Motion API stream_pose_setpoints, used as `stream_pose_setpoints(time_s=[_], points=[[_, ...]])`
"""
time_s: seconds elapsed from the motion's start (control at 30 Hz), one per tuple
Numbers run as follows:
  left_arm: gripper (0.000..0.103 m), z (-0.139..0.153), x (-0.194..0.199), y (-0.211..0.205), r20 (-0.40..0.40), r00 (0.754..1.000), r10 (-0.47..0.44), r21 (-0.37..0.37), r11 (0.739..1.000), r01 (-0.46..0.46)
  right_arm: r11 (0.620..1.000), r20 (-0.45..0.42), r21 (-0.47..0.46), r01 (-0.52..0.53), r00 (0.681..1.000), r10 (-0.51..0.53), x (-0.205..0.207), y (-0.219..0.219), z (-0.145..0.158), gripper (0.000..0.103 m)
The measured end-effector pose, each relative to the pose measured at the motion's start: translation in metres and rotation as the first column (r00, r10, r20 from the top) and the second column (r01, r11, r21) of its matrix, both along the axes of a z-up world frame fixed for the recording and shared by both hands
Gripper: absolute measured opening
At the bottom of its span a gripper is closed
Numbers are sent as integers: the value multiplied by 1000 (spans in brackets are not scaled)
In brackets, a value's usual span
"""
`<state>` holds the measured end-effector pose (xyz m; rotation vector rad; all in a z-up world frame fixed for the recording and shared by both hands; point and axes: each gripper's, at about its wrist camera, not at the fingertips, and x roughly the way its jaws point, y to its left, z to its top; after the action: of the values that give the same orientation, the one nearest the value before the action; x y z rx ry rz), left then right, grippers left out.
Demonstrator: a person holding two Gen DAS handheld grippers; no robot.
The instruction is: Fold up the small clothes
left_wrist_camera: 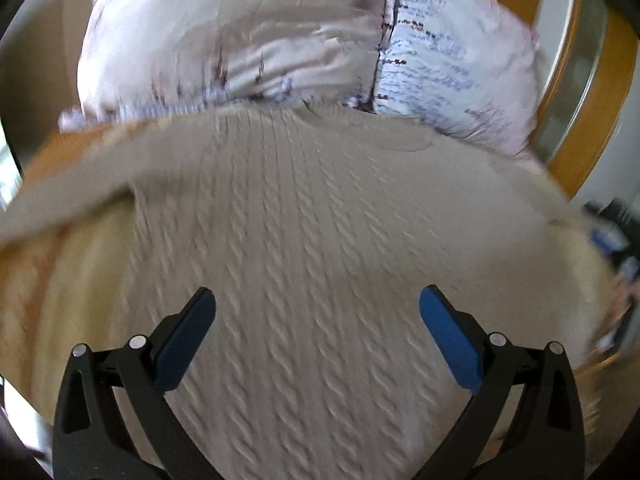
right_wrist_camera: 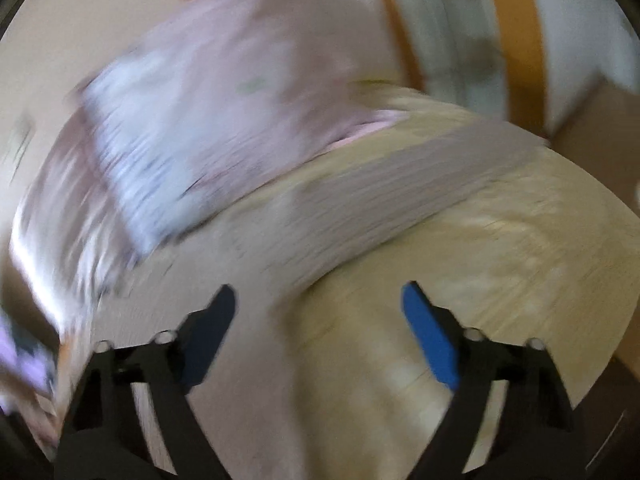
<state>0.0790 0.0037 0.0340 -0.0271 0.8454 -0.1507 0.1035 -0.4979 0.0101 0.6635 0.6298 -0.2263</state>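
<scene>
Left wrist view: my left gripper (left_wrist_camera: 318,300) spread, empty, above beige sweater (left_wrist_camera: 304,240) flat on table (right_wrist_camera: 500,264). Right gripper (right_wrist_camera: 318,300) likewise gaping, near sleeve (right_wrist_camera: 400,184). I judge fold unstarted; next, seize sleeve.

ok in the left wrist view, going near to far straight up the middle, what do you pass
left gripper, open → beige cable-knit sweater → pale pink patterned fabric pile

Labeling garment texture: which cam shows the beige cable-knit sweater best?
Left wrist. The beige cable-knit sweater fills the frame, its cable pattern legible despite slight blur. Right wrist shows only a motion-smeared outstretched strip, possibly a sleeve, no texture readable.
</scene>
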Motion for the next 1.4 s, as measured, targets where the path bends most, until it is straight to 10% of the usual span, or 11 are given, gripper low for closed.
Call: stream_pose_setpoints(time_s=[0.43, 0.9, 1.17, 1.4], points=[[101, 0, 76, -1, -101, 987, -126, -102, 988, 115, 923, -136, 238, 301, 952, -275, 44, -111, -44, 42], [101, -5, 111, 20, -105, 987, -125, -223, 970, 99, 948, -44, 51, 313, 949, -311, 49, -103, -22, 8], [101, 0, 117, 42, -98, 991, -92, -349, 936, 52, 987, 189, -145, 72, 981, -43, 52, -1, 60, 8], [101, 4, 114, 47, -65, 995, -81, -366, 929, 52, 913, 195, -211, -349, 900, 390, 57, 147, 66, 8]])
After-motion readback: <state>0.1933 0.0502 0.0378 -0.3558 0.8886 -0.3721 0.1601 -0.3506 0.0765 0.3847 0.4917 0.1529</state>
